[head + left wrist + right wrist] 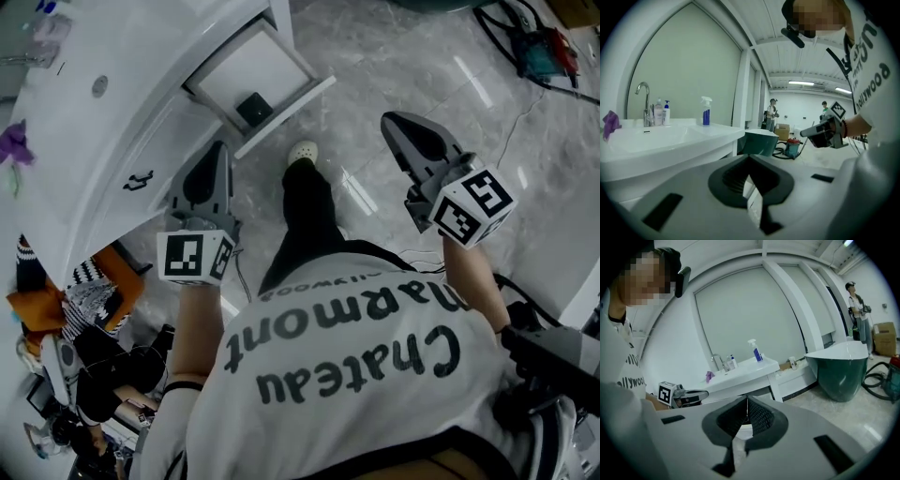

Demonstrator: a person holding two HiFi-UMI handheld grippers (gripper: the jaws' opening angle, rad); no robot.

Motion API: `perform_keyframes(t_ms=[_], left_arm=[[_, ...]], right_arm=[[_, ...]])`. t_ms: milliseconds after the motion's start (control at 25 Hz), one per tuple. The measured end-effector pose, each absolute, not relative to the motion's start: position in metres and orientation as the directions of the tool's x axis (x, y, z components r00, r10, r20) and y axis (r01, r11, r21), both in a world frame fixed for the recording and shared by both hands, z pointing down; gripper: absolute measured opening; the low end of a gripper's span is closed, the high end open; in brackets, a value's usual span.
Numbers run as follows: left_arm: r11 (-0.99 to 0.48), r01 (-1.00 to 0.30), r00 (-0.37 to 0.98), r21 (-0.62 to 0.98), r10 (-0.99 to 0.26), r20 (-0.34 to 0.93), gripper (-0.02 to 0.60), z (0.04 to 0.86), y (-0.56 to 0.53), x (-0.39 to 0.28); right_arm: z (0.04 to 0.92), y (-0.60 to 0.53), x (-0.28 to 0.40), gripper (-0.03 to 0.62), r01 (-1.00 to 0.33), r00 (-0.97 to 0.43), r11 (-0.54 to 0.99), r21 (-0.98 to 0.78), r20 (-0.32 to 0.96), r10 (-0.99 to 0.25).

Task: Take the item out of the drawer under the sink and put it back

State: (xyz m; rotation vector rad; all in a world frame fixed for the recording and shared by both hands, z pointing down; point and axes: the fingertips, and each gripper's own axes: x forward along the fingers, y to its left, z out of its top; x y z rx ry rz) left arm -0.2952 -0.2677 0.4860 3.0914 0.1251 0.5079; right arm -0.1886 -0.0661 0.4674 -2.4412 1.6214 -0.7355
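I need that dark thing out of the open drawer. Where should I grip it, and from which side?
Probably its opposite sides, coming down from above: the dark thing sits low in the drawer near the front panel, so only its top is open. Shape unclear.

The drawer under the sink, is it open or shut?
Open: the head view shows the drawer pulled out, its inside exposed, with a dark item lying in it.

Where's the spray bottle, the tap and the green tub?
Spray bottle (706, 116): left gripper view, its blue-striped body.
Tap (648, 105): left gripper view, its upright neck.
Green tub (841, 373): right gripper view, its side wall.
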Motion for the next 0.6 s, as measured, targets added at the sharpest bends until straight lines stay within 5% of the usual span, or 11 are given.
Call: perform_keyframes(t_ms=[600], left_arm=[[-0.972, 0.222, 0.882, -0.077, 0.167, 0.44, 0.009, 0.613, -0.306, -0.253]], right_arm=[[0.552, -0.117, -0.156, 0.012, -0.821, 0.297, -0.419, -0.387, 0.338, -0.893]])
